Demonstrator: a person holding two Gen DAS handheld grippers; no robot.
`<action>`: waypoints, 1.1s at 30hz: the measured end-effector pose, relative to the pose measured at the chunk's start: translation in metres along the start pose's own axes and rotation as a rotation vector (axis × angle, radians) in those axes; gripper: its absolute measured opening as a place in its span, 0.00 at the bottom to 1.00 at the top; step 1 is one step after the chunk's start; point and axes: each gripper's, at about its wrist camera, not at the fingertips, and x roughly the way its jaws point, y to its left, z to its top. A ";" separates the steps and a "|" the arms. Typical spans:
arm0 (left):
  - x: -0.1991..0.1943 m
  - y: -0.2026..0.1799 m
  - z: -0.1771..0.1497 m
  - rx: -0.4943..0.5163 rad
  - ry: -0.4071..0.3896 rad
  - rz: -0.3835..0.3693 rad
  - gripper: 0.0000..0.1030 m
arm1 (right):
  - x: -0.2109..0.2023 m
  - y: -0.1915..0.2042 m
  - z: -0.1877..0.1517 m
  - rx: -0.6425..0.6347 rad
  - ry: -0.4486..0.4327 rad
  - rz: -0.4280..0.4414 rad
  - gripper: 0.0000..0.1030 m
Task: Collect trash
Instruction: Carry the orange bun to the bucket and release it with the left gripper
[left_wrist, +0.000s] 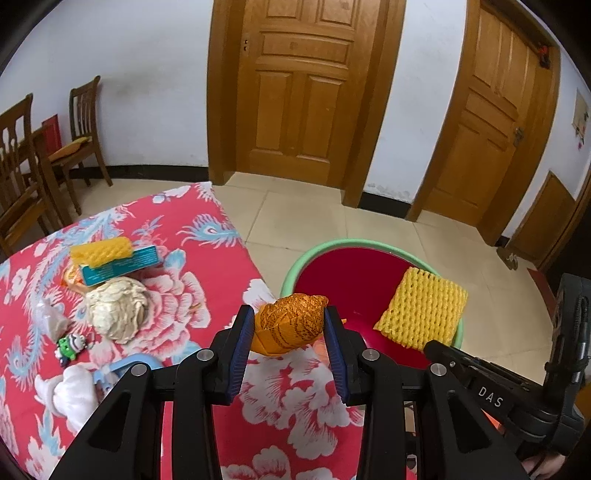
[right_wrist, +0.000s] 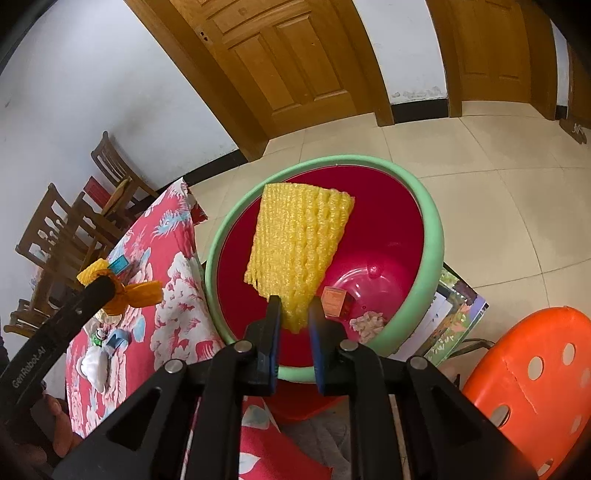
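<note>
My left gripper (left_wrist: 290, 332) is shut on a crumpled orange wrapper (left_wrist: 291, 323), held above the table edge beside the red basin's green rim (left_wrist: 295, 266). The right wrist view shows that wrapper (right_wrist: 142, 291) at the left gripper's tip (right_wrist: 107, 288). My right gripper (right_wrist: 294, 317) grips the lower corner of a yellow foam net (right_wrist: 295, 243), which stands tilted over the basin (right_wrist: 432, 236). From the left wrist view the net (left_wrist: 421, 314) hangs over the basin's right side at the right gripper (left_wrist: 430, 347). A small orange box (right_wrist: 334, 301) and crumpled paper (right_wrist: 365, 321) lie in the basin.
On the red floral tablecloth (left_wrist: 207, 266) lie another yellow foam net (left_wrist: 99, 251), a teal box (left_wrist: 122, 266), a beige paper ball (left_wrist: 118, 310), a small toy (left_wrist: 72, 345) and white tissue (left_wrist: 70, 391). An orange stool (right_wrist: 535, 373) and a booklet (right_wrist: 454, 317) flank the basin.
</note>
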 end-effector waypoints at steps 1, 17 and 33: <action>0.002 -0.001 0.000 0.001 0.002 0.000 0.38 | 0.000 -0.001 0.000 0.002 -0.001 0.003 0.20; 0.018 -0.018 0.003 0.024 0.016 -0.050 0.39 | -0.009 -0.012 0.002 0.044 -0.020 0.000 0.33; 0.020 -0.025 0.004 0.023 0.009 -0.071 0.57 | -0.023 -0.018 -0.004 0.074 -0.038 -0.011 0.46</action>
